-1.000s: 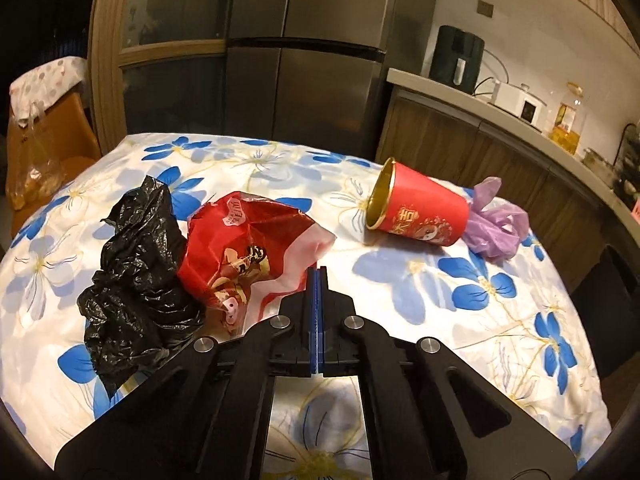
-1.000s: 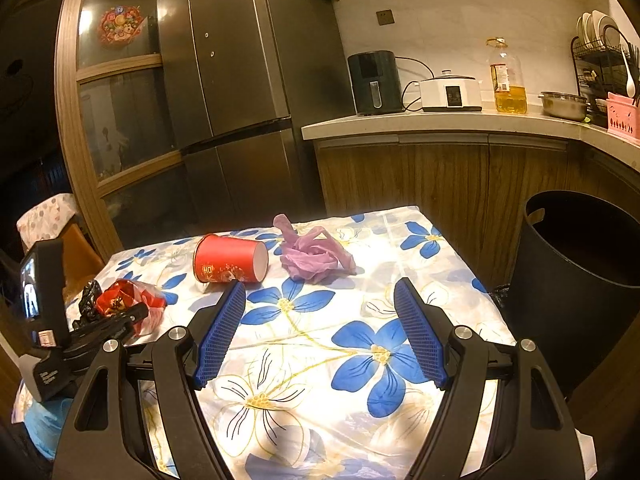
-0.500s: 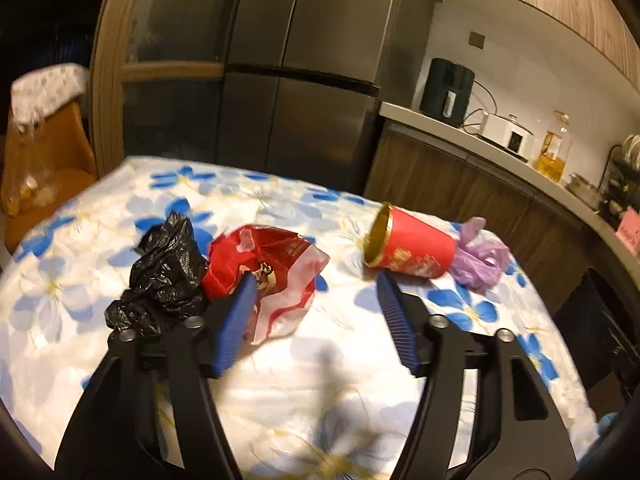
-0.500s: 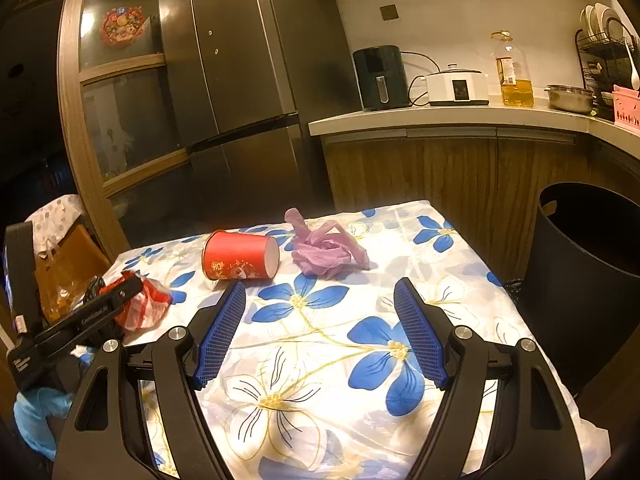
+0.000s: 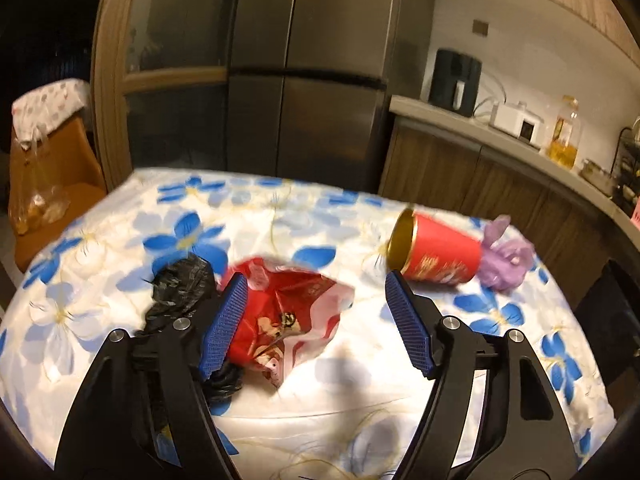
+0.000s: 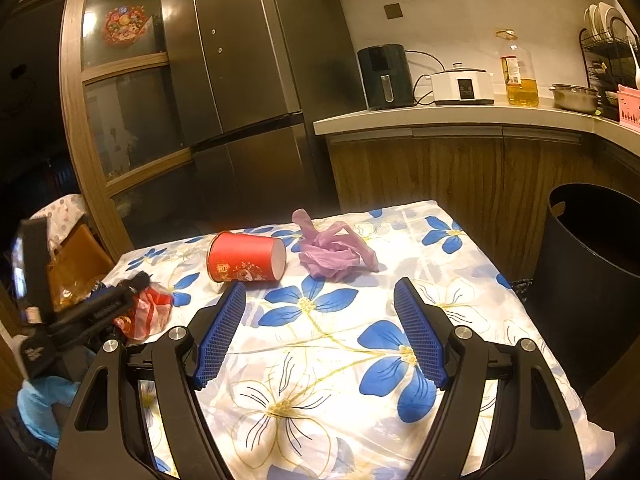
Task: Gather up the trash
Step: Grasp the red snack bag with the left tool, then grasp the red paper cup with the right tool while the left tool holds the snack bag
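Fingers (image 5: 224,324) opening—left one hides part of black bag (image 5: 180,292).

Your left gripper (image 5: 316,322) tilts down over the table (image 5: 120,216), its jaws opening with nothing pressed between the blue pads (image 5: 224,320). Your right gripper (image 6: 320,332) hangs above the same table, tilted down, jaws spread wide and empty.

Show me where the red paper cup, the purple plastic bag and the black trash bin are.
red paper cup (image 6: 244,258): right wrist view, on its side wall.
purple plastic bag (image 6: 334,252): right wrist view, middle of the crumpled bundle.
black trash bin (image 6: 580,300): right wrist view, on its outer wall.
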Available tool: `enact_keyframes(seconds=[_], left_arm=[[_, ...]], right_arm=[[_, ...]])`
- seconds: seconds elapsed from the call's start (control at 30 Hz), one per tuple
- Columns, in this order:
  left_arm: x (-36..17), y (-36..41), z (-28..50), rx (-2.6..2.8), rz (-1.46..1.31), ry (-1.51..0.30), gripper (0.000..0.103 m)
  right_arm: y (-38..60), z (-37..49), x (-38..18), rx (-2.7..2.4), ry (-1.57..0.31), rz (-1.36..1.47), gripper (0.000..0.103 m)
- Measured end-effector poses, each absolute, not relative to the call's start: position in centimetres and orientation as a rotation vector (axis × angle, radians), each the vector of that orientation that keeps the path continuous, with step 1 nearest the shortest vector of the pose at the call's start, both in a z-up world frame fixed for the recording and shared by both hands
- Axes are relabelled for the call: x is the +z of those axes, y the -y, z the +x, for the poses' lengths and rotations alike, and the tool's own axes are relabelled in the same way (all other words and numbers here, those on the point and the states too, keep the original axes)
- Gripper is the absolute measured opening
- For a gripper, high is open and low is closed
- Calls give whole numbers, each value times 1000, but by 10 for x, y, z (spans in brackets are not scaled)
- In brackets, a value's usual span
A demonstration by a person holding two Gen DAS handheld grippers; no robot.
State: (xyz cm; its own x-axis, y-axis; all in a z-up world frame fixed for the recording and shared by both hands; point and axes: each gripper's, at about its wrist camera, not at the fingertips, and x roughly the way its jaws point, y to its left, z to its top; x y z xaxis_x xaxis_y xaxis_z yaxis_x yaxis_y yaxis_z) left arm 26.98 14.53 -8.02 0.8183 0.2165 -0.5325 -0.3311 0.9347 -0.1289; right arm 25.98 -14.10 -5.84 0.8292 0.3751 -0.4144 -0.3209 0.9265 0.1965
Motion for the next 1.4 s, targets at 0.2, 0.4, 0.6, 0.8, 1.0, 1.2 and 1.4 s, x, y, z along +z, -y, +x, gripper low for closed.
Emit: enact_keyframes(seconds=[0.2, 0.4, 0.6, 0.8, 1.0, 1.2, 1.4], left_arm=[[-93, -151, 285, 302, -214, -612, 70], [-102, -165, 289, 323, -278, -658, 48], [-102, -163, 287, 322, -264, -652, 28], [-92, -150, 272, 265, -251, -593, 8], [-75, -134, 241, 154, -291, -520, 7], [-52, -129, 204, 107, -300, -440, 7], [-39, -153, 176, 139, -344, -385, 7]], right_arm=[[137, 260, -58, 377, -467, 116, 75], [133, 259, -57, 386, -469, 110, 75], [129, 258, -57, 392, -471, 104, 75], [126, 261, -59, 390, -478, 100, 75], [118, 264, -62, 394, -483, 91, 75], [96, 274, -63, 412, -478, 80, 75], [66, 292, -61, 431, -471, 97, 88]])
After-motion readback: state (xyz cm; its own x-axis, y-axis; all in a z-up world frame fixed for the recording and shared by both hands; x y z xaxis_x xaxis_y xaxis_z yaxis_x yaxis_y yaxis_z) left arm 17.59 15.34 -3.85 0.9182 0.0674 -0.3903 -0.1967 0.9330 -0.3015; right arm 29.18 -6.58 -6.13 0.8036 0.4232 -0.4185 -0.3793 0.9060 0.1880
